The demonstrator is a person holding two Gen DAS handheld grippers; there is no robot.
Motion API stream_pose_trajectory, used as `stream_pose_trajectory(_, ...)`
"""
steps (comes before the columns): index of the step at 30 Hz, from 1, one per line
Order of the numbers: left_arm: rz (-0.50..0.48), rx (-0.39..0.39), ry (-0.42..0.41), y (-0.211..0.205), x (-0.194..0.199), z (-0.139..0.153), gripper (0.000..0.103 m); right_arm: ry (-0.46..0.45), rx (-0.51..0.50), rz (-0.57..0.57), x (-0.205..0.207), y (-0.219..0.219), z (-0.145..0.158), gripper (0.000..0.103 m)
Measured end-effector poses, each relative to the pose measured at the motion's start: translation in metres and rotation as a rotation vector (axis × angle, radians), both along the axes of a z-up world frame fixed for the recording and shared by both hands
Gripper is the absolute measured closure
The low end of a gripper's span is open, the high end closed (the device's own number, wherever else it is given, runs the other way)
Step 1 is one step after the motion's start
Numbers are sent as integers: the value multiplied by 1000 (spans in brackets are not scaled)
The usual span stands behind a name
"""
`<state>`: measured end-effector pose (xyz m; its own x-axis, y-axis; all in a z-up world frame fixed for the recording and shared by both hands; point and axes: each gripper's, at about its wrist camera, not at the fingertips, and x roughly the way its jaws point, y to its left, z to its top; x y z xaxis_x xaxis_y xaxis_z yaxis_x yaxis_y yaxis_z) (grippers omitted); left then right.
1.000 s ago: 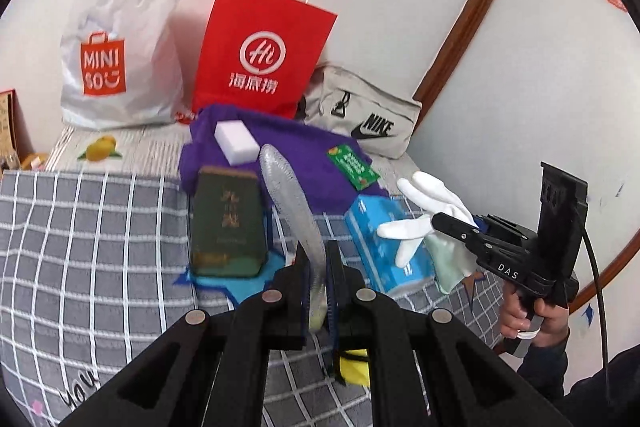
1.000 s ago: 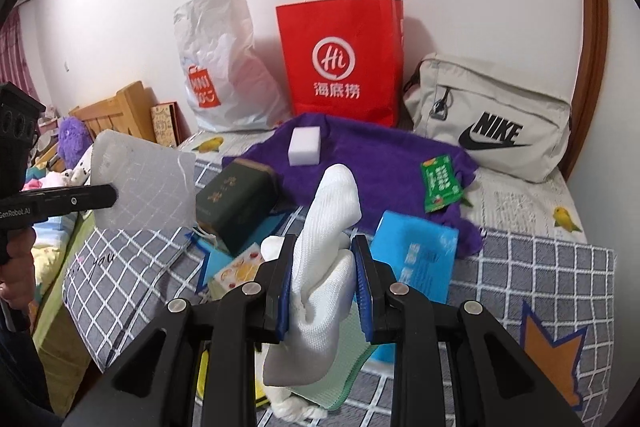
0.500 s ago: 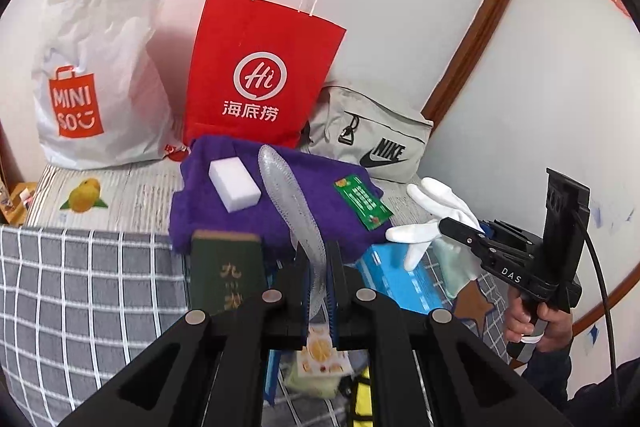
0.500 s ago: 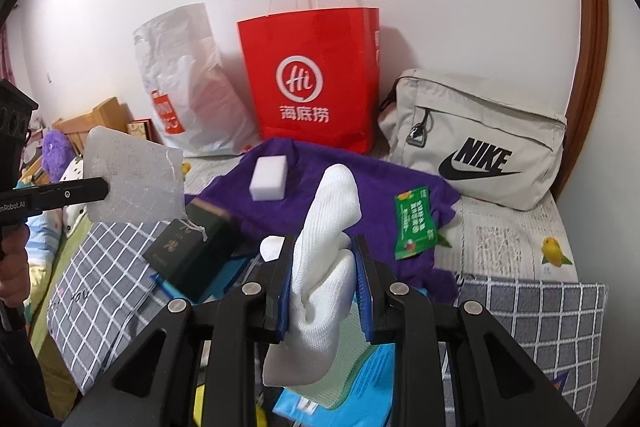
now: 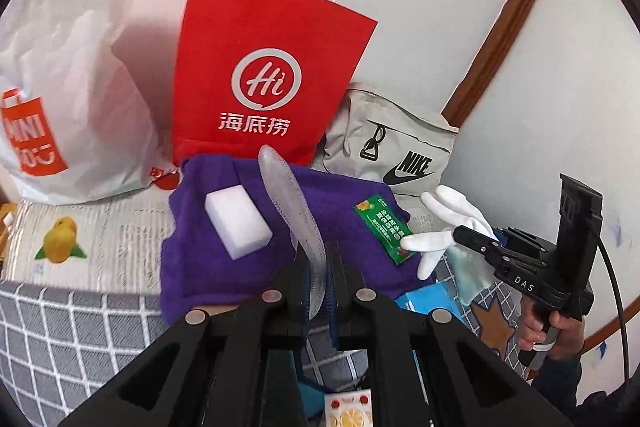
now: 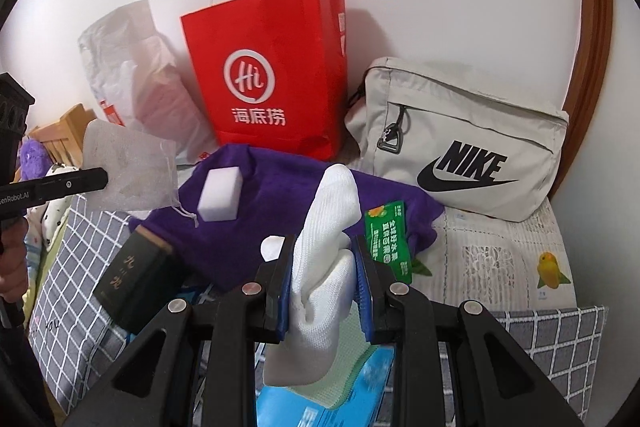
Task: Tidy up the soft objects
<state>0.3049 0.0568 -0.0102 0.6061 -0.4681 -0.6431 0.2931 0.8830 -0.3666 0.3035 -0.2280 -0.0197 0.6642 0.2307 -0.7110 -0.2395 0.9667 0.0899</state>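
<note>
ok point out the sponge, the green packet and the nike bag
sponge [image 6: 221, 193]: right wrist view, top face
green packet [image 6: 389, 238]: right wrist view, middle of the printed front
nike bag [image 6: 460, 143]: right wrist view, front panel above the logo

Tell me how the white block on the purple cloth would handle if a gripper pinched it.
The white block looks like foam sponge, so it would probably squash under the pads and feel light. Its matte faces suggest little slip. Lying flat on the purple cloth, it seems unlikely to roll or tip.
</note>
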Motion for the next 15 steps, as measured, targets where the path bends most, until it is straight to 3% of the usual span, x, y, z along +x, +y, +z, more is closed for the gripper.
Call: stream_pose_trajectory(15,-93,-13,80,-40,69,-36,96,96,10,12,64,6,-43,76)
